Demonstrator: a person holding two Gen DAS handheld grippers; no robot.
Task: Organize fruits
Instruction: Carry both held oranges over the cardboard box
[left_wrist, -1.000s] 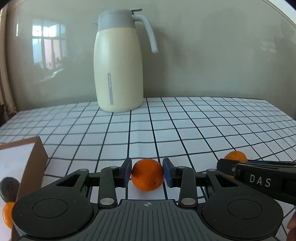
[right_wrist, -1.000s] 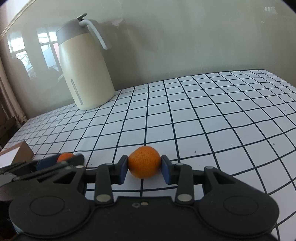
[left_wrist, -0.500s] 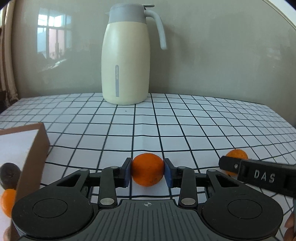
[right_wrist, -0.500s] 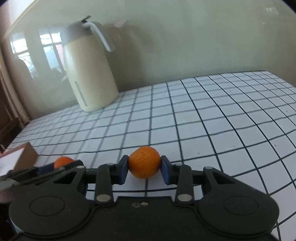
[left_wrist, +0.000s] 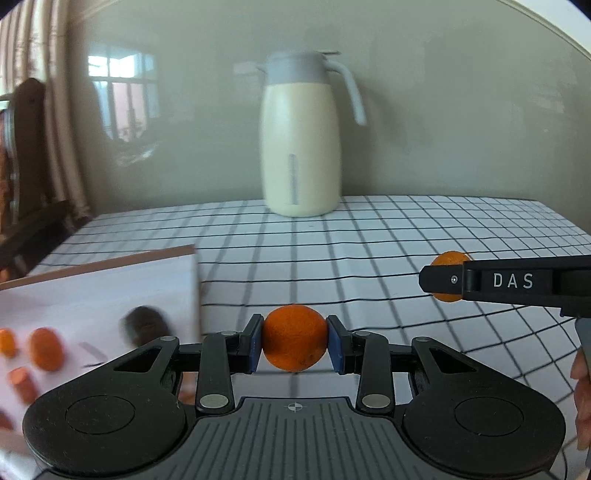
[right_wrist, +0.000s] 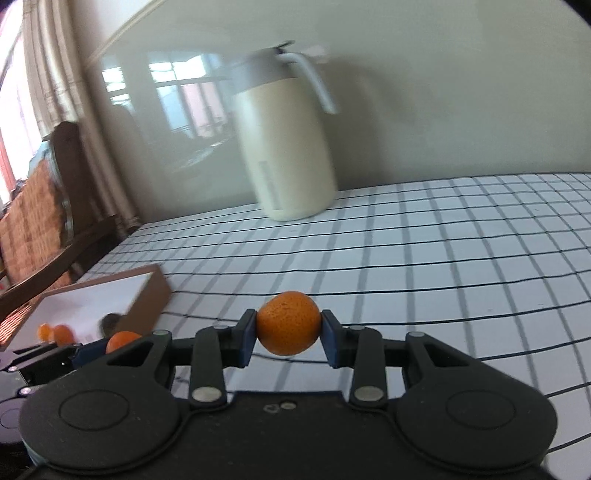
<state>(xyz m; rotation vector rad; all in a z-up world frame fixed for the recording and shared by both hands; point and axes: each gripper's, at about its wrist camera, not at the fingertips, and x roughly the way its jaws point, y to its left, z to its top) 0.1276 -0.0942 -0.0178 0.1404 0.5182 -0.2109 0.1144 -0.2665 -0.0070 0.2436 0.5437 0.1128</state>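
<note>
Since a second ago we see the left claw (left_wrist: 294, 345) has carried its orange (left_wrist: 294, 338) clear of the worktop (left_wrist: 369, 236) and swung toward the box (left_wrist: 110, 280), which now fills the view at 8 to 9 o'clock with far more of its white inside showing. The jug (left_wrist: 301, 147) has slid from left of centre to 12 o'clock. The left claw's jaws have just been closing, and the blue pads (left_wrist: 255, 345) now press both sides of the orange, so it is clamped.

In the right wrist view the box (right_wrist: 110, 295) has grown larger at 9 o'clock, and a chair (right_wrist: 40, 214) has come into sight beyond it. The right claw (right_wrist: 288, 338) is clamped on the second orange (right_wrist: 288, 323), pads tight on each side, the fruit held above the checked cloth.

From the left wrist view, the right claw's fruit pokes out past its black finger at 3 o'clock. Inside the box we make out blurred orange fruits (left_wrist: 44, 349) and one dark round fruit (left_wrist: 146, 325).
</note>
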